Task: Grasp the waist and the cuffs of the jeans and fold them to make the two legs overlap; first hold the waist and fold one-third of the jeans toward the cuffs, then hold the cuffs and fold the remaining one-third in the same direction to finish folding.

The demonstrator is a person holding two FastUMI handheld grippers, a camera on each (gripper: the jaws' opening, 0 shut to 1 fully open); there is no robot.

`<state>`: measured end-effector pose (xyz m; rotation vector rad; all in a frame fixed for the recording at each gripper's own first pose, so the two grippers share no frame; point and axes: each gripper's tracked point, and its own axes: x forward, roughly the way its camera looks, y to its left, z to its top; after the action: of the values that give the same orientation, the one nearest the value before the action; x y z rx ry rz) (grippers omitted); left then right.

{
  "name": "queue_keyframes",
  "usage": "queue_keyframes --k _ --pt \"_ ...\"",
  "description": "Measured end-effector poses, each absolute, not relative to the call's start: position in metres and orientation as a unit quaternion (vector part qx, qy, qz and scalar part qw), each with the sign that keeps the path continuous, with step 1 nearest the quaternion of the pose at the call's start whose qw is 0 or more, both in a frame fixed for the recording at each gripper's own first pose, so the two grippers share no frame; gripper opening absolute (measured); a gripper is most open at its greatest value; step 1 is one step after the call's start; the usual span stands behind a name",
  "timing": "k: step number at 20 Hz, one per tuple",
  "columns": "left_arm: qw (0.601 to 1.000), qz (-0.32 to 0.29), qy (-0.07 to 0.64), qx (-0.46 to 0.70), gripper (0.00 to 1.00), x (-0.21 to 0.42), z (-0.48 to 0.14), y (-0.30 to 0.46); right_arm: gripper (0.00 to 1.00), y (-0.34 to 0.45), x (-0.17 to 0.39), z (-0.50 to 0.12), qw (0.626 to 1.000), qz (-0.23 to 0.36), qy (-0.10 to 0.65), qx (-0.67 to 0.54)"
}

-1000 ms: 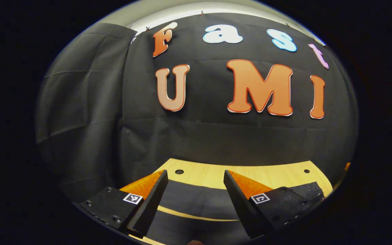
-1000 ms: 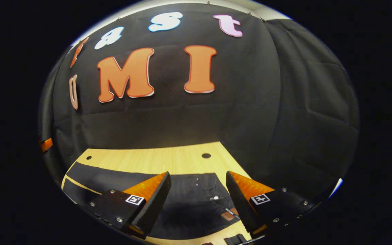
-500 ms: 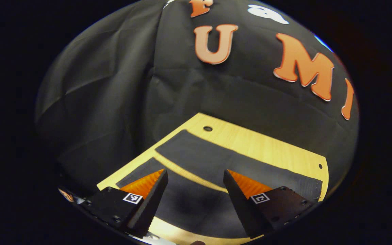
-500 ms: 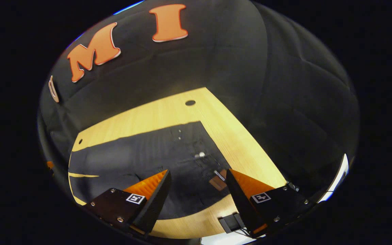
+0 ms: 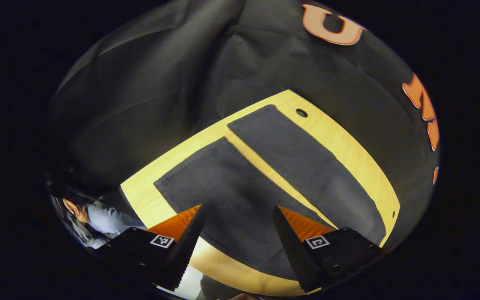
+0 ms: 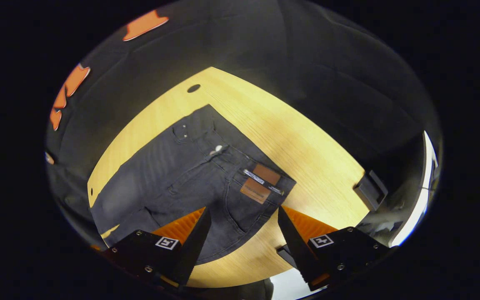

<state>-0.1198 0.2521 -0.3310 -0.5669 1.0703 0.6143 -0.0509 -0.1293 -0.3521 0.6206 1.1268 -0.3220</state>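
Lying flat and unfolded on the pale wooden worktop (image 6: 306, 141), the dark grey denim jeans (image 6: 173, 175) had their two legs still spread apart, with a strip of wood between them. In the right gripper view the waist with its brown leather patch (image 6: 261, 183) lay at about 12 o'clock from the right gripper (image 6: 244, 233), just beyond the fingertips, and the long axis of the jeans ran toward 9 o'clock. In the left gripper view the near leg's cuff end (image 5: 190, 166) lay at about 11 o'clock from the left gripper (image 5: 238, 231); the far leg (image 5: 306, 166) ran toward 1 o'clock. So the right gripper was nearer the waist, the left nearer the cuffs. Both pairs of jaws stood wide and held nothing.
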Motion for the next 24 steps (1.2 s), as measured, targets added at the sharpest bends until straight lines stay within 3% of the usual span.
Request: queue_keyframes --k 8,13,17,24 --pt "0.676 0.326 0.546 -0.373 0.99 -0.168 -0.381 0.284 0.99 -0.123 -0.061 -0.399 0.716 -0.195 0.568 0.357" --pt "0.625 0.348 0.563 -0.414 0.99 -0.191 -0.398 0.299 0.99 -0.125 -0.048 -0.404 0.712 -0.209 0.565 0.361" --pt "0.608 0.364 0.561 -0.428 0.99 -0.195 -0.411 0.323 0.98 -0.125 -0.048 -0.405 0.71 -0.212 0.582 0.336" --pt "0.563 0.419 0.597 -0.387 0.94 -0.194 -0.436 0.352 0.93 -0.127 -0.047 -0.412 0.69 -0.244 0.614 0.296"
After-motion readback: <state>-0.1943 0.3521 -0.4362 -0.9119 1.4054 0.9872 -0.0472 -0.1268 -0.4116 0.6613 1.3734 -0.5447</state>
